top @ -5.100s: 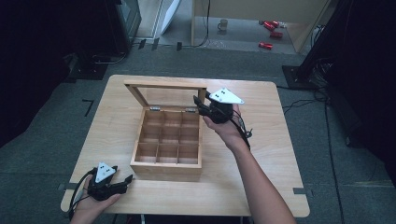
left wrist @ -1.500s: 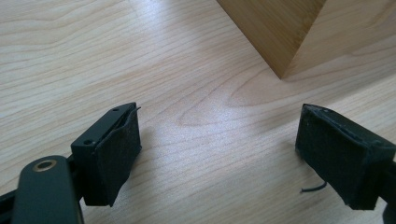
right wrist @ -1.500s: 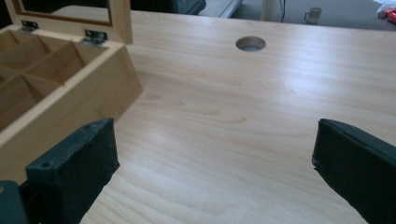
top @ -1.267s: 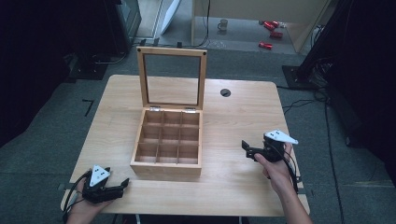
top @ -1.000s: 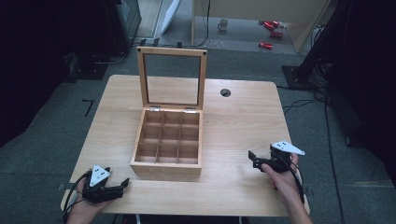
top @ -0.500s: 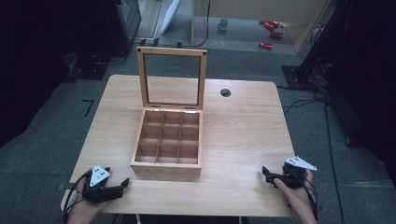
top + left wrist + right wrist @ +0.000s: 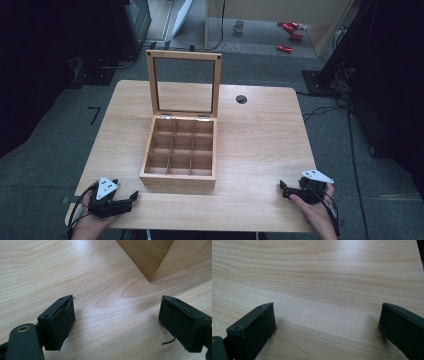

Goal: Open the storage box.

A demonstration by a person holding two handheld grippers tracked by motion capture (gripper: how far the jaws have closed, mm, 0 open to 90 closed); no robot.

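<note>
A wooden box (image 7: 179, 175) with a grid of empty compartments stands in the middle of the table, its glass-paned lid (image 7: 184, 55) raised upright at the back. My left gripper (image 7: 131, 197) rests open at the table's front left, jaws pointing toward the box's near left corner (image 7: 151, 278). In the left gripper view the left gripper (image 7: 117, 322) has only bare wood between its jaws. My right gripper (image 7: 282, 189) lies open at the front right near the table's edge. Its own view shows the right gripper (image 7: 327, 327) wide apart over bare tabletop.
The light wooden table (image 7: 260, 140) has a round cable hole (image 7: 241, 99) behind the box at the right. Dark floor surrounds it, with cables, a mug (image 7: 239, 25) and red items (image 7: 287, 36) far behind.
The lid, down flat 5.1 s ago with my right gripper at it, now stands upright. Over the last second my right gripper drew back to the table's front right. The left stayed still.
</note>
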